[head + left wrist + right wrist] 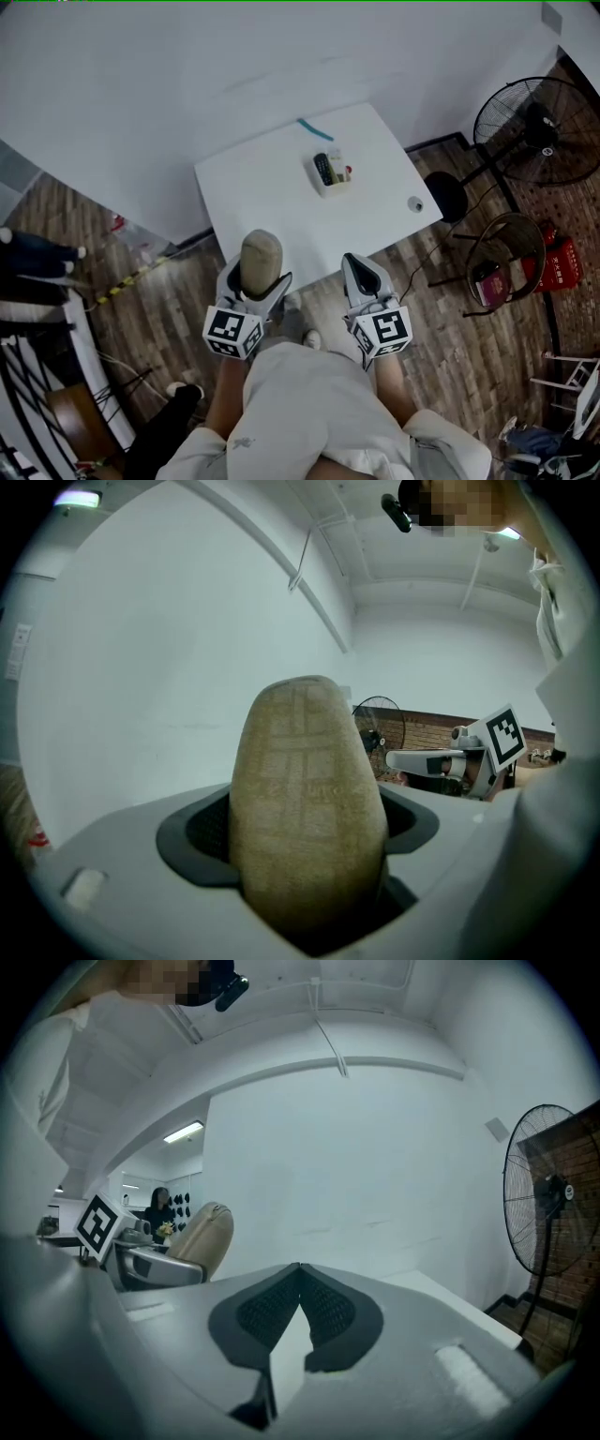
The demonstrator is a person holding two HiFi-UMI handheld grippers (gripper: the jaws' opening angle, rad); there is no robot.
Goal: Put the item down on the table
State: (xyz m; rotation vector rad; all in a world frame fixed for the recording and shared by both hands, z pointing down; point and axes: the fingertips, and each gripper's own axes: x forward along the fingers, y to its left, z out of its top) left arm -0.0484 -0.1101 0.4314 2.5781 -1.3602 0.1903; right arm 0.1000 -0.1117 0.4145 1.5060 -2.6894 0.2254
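Observation:
A tan, egg-shaped woven item [262,253] stands upright in my left gripper [255,274], which is shut on it. In the left gripper view the item [307,799] fills the middle, with the dark pads [199,833] pressed on its sides. My right gripper [359,264] is held beside it, shut and empty; its pads [328,1309] meet at the tips in the right gripper view. Both grippers are close to my body, short of the near edge of the white table [272,183].
On the table are a small white holder [330,173] with dark items, a teal pen [315,129] and a small round object [414,202]. A black stool [445,195], a standing fan [539,131] and a round wire chair [502,258] stand to the right.

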